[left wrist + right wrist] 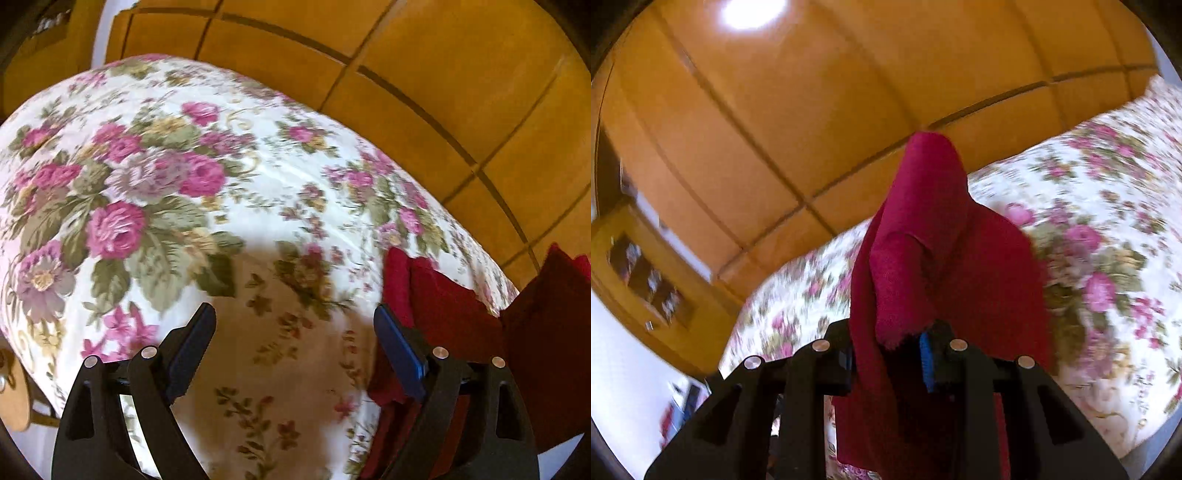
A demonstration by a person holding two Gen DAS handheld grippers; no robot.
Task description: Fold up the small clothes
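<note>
A dark red cloth (923, 236) hangs bunched and lifted off the flowered bedspread (1108, 206), with my right gripper (886, 354) shut on it; the fabric fills the gap between the blue pads and drapes down over the jaws. In the left wrist view my left gripper (295, 332) stands open above the bedspread (155, 177), nothing between its fingers. More dark red cloth (436, 306) lies on the bedspread just behind the right finger (399, 350), and another dark red piece (554, 325) shows at the right edge.
Orange-brown tiled floor (424, 81) runs beyond the bed's far edge. A wooden shelf unit (646, 273) stands at the left in the right wrist view. A round wooden object (13, 391) sits low at the left edge.
</note>
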